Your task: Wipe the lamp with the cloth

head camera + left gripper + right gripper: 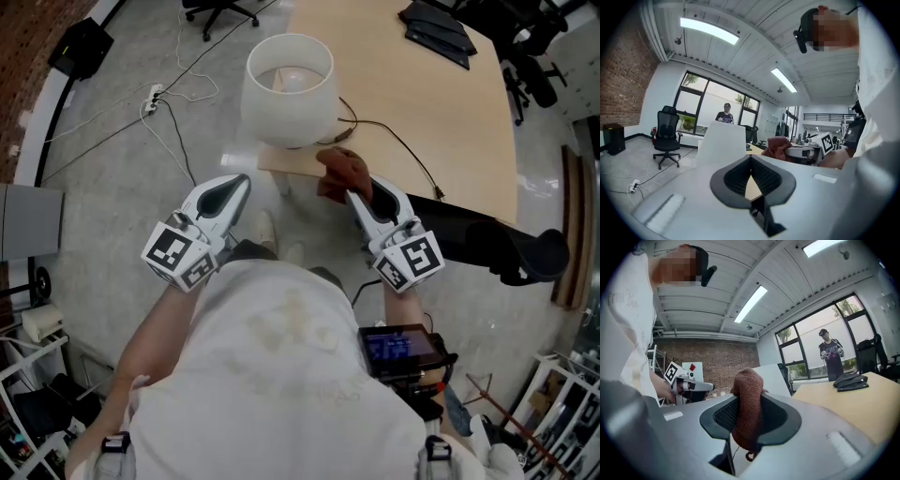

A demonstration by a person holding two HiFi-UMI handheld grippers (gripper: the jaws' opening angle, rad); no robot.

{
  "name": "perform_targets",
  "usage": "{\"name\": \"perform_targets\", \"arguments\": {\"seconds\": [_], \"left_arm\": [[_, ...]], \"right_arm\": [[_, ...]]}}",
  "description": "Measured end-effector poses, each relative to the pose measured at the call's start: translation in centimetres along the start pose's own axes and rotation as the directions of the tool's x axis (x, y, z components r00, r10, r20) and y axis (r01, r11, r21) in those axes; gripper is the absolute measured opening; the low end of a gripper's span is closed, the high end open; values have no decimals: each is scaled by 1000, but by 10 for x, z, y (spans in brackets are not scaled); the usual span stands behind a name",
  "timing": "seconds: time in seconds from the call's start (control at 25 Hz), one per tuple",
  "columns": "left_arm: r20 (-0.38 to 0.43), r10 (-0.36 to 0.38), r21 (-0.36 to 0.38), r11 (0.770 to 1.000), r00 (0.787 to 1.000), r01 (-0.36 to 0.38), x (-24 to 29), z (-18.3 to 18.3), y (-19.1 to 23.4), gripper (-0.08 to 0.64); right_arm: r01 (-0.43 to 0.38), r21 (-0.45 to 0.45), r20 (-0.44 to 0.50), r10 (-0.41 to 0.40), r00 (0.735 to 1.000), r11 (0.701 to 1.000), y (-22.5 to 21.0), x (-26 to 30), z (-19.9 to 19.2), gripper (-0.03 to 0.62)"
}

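Observation:
The lamp's white shade (289,89) stands on the near corner of the wooden table (412,103). A brown cloth (342,171) is pinched in my right gripper (356,192), which is shut on it just right of the shade's lower edge and apart from it. In the right gripper view the cloth (747,413) hangs bunched between the jaws, with the shade (771,376) behind it. My left gripper (242,181) hovers over the floor, below and left of the shade, jaws together and empty. From the left gripper view the shade (721,143) is straight ahead.
A black cable (403,145) runs from the lamp across the table. Dark flat items (436,33) lie at the table's far end. A power strip with cords (150,98) is on the floor at left. A black padded bar (487,239) juts out at right.

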State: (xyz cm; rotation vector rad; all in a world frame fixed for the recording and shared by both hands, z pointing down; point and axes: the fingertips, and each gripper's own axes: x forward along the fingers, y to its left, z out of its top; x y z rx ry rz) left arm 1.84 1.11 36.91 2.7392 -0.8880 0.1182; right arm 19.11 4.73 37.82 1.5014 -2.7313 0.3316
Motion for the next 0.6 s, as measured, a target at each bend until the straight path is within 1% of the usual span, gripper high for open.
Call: {"name": "perform_targets", "arguments": {"seconds": [0.2, 0.44, 0.6], "left_arm": [[5, 19, 16, 1000, 1000, -19, -5, 13, 7, 2], [1, 4, 11, 1000, 1000, -4, 4, 3, -8, 2], [11, -1, 13, 1000, 1000, 1, 6, 0, -13, 2]], "right_arm": [[-35, -3, 23, 35, 999, 999, 6, 18, 9, 130], [-56, -25, 4, 56, 998, 998, 10, 9, 4, 130], [-46, -12, 18, 46, 999, 999, 7, 4, 0, 130]]}}
